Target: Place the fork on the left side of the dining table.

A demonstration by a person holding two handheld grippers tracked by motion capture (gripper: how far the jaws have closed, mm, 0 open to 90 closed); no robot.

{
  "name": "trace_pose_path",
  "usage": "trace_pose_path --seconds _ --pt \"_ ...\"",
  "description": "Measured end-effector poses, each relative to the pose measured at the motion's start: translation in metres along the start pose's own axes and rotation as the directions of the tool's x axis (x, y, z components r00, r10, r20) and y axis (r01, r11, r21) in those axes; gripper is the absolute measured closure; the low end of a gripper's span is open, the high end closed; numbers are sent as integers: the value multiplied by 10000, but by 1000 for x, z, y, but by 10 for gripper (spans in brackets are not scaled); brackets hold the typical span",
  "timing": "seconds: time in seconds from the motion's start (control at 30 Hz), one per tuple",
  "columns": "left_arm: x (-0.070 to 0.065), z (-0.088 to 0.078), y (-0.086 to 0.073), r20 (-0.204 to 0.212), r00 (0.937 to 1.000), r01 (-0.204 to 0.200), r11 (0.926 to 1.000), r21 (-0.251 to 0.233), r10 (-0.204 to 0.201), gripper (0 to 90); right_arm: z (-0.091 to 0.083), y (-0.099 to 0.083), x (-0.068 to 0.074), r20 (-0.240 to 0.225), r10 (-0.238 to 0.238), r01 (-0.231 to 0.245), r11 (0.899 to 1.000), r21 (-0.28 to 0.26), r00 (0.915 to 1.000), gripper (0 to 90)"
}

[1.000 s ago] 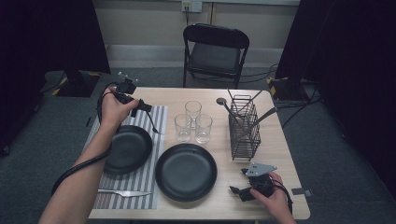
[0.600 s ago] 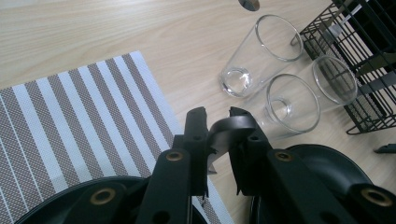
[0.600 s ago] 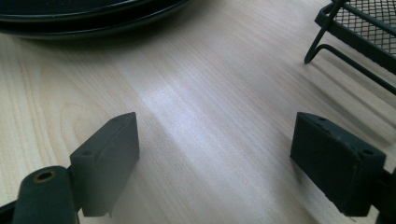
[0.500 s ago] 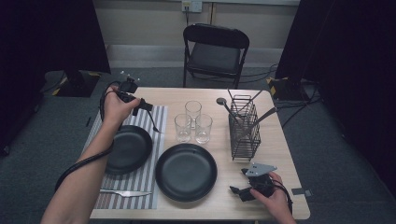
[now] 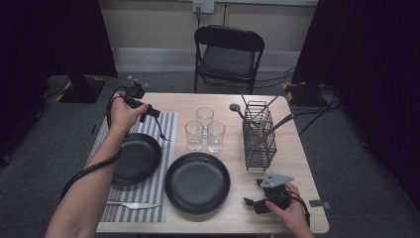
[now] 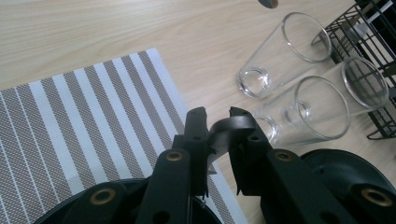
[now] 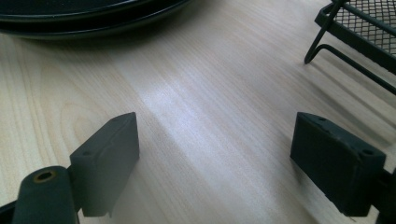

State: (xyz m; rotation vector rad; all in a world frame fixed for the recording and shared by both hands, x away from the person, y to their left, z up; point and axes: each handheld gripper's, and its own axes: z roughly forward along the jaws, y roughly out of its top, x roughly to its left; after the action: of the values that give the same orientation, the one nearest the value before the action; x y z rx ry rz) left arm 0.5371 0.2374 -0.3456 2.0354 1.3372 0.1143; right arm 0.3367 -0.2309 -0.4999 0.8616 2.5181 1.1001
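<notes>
Over the last second almost nothing has moved. Your left gripper (image 5: 151,113) still hangs over the far end of the mat (image 5: 148,198), just beyond the plate (image 5: 136,158) that sits on it. Its jaws are nearly closed, clamped on the curved handle of a dark utensil (image 6: 229,128). In the high view the utensil slants down towards the mat's right edge, with its tip near the plate rim. I cannot tell whether it is a fork or a spoon.

Your right gripper (image 5: 253,192) has stayed put near the table (image 5: 297,163) edge, in front of the rack (image 5: 260,136), jaws wide apart and holding nothing.

So the setting looks paused mid-placement. The knife (image 5: 131,204) already lies on the mat's near end, and the utensil is still in the air, not yet set down.
</notes>
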Motion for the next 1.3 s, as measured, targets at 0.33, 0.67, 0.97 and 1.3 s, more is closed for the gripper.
trace_pose_path --seconds 0.33,0.67,0.97,1.3 --pt "7 6 0 13 10000 85 9999 78 -85 777 0 0 0 1 -3 3 10000 -1 10000 146" --pt "8 5 5 -160 9998 -72 9999 116 74 777 0 0 0 2 -3 3 10000 -2 10000 146" --pt "10 7 4 -201 9998 -22 10000 -1 22 775 0 0 0 2 -5 5 10000 -1 10000 146" --pt "15 0 -7 -218 9988 439 9990 77 -437 775 0 0 0 1 -6 6 10000 -3 10000 147"
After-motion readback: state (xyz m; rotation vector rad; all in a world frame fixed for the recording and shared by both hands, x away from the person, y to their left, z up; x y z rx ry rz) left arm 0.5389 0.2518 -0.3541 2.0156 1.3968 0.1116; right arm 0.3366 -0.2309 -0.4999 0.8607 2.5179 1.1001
